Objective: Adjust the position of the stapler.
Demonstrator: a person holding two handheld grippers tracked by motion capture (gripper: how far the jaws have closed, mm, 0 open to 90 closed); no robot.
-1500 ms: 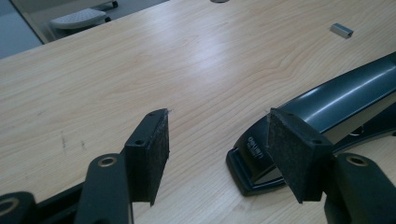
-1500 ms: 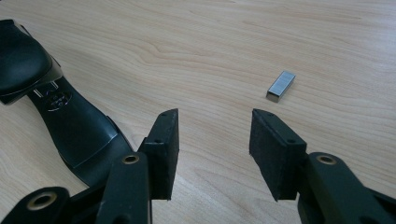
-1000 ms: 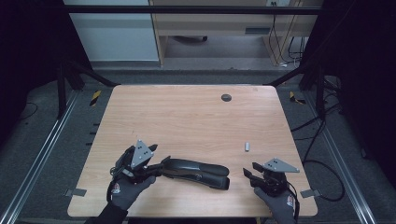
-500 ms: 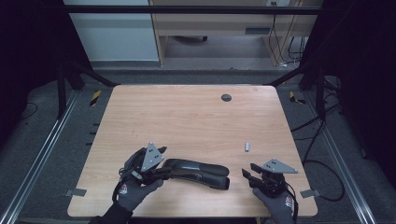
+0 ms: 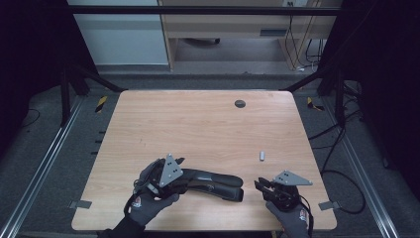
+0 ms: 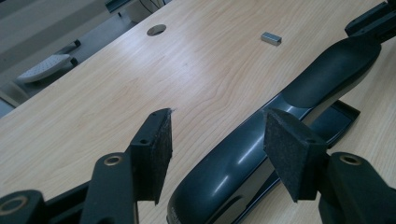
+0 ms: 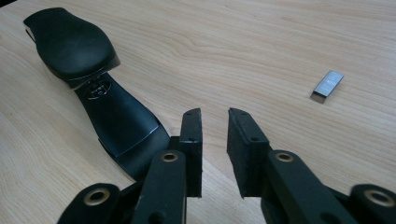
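Left gripper (image 5: 174,171) sits near the front left of the wooden table (image 5: 198,124), held in a gloved hand (image 5: 148,198). We note in the left gripper view that its jaws stand wide apart around the near end of a black stapler (image 6: 261,154); neither pad (image 6: 159,149) appears to touch the stapler, though the right pad sits very close to its top, so contact there we cannot settle. We see nothing clamped. In the high view the stapler (image 5: 218,181) lies flat on the table, running rightward from the left gripper toward the right one. Beyond its far end, a small block of staples (image 5: 261,155) rests alone on the wood, well apart from both grippers. A round hole (image 5: 240,103) marks the far side of the table. Right gripper (image 5: 265,187) hovers near the front right; in the right gripper view its jaws are parted only by a narrow gap with bare wood between them, gripping nothing, the stapler (image 7: 93,88) lying just to their left and the staple block (image 7: 328,86) off to the right.
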